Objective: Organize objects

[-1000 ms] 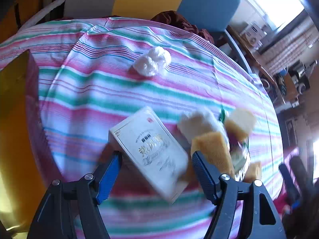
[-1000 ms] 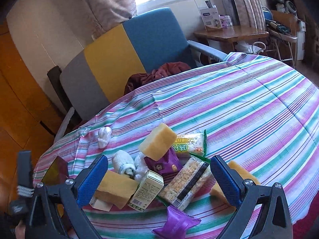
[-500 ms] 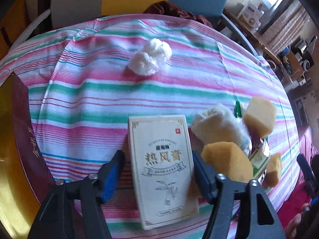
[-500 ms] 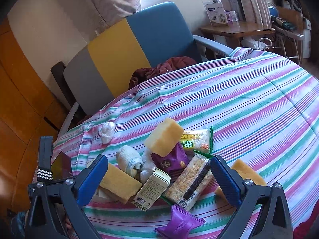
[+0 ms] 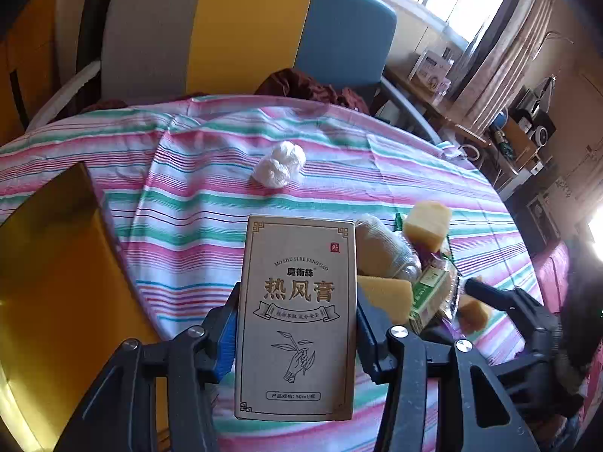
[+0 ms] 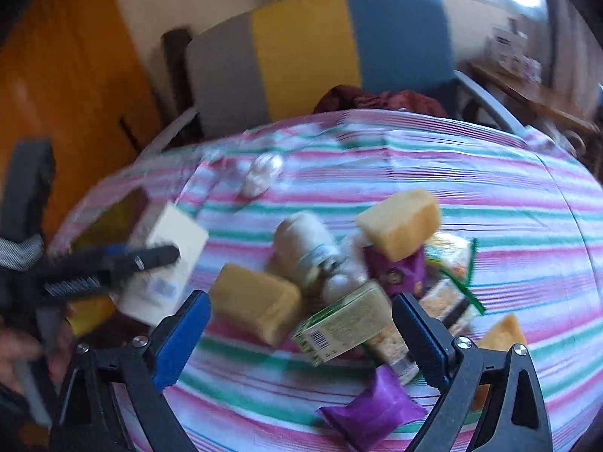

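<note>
My left gripper [image 5: 296,301] is shut on a beige box with Chinese print [image 5: 297,316], held upright above the striped tablecloth [image 5: 211,196]. The box also shows in the right wrist view [image 6: 166,263], clamped by the left gripper's fingers [image 6: 124,260]. My right gripper [image 6: 301,312] is open and empty above a heap: yellow sponges [image 6: 256,301] [image 6: 399,222], a green-and-white carton [image 6: 343,327], a wrapped white roll [image 6: 305,248], purple packets [image 6: 377,410] and snack bars [image 6: 444,301].
A gold and maroon box [image 5: 49,275] stands open at the left. A white crumpled wad [image 5: 279,164] lies at the table's far side. A grey, yellow and blue chair [image 5: 245,34] stands behind the table with dark red cloth [image 5: 312,86] on it.
My left gripper closed on the beige box and lifted it upright off the cloth. My right gripper swung left over the heap, still open.
</note>
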The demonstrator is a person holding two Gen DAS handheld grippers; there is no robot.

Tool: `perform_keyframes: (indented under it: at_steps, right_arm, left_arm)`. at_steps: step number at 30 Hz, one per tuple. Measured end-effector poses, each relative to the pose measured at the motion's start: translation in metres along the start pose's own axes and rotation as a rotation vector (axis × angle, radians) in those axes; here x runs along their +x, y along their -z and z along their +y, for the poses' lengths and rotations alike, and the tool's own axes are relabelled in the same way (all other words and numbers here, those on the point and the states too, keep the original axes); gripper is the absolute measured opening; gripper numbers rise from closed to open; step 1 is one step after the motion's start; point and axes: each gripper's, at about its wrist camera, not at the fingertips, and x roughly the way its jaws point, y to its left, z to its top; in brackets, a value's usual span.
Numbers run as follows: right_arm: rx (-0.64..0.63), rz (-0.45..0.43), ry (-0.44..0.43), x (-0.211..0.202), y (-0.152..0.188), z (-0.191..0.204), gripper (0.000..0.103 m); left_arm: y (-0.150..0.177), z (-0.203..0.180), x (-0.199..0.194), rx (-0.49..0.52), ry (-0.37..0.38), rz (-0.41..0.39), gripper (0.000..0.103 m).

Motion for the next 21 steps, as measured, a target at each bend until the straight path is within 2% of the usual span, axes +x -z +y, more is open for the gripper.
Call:
perform_keyframes:
  at_steps: [6, 9, 11, 14, 16, 17, 19, 21]
  right_arm:
    - [-0.279, 0.074, 0.091, 0.023, 0.007, 0.044, 0.097]
    - [-0.398, 0.097, 0.123, 0.035, -0.003, 0.058, 0.097]
    - [-0.472, 0.144, 0.127, 0.051, -0.011, 0.066, 0.097]
    - [-0.558, 0.201, 0.161, 0.072, -0.014, 0.076, 0.097]
    - [-0.554, 0.270, 0.128, 0.088, -0.013, 0.077, 0.075]
    - [-0.551, 0.279, 0.141, 0.091, -0.010, 0.078, 0.065]
    - [-0.536, 0.253, 0.148, 0.086, -0.007, 0.078, 0.060]
    - [-0.502, 0.231, 0.149, 0.079, -0.005, 0.075, 0.056]
  left_arm:
    - [0.020, 0.025, -0.041, -0.016, 0.034, -0.043, 0.052]
    - [0.029, 0.041, -0.057, -0.034, 0.020, -0.059, 0.052]
    - [0.037, 0.060, -0.070, -0.063, 0.008, -0.072, 0.052]
    - [0.046, 0.094, -0.086, -0.110, -0.052, -0.091, 0.052]
    - [0.051, 0.126, -0.094, -0.166, -0.107, -0.096, 0.052]
    - [0.053, 0.141, -0.097, -0.196, -0.140, -0.101, 0.052]
    - [0.057, 0.176, -0.102, -0.262, -0.229, -0.112, 0.052]
    - [0.060, 0.206, -0.105, -0.316, -0.285, -0.110, 0.052]
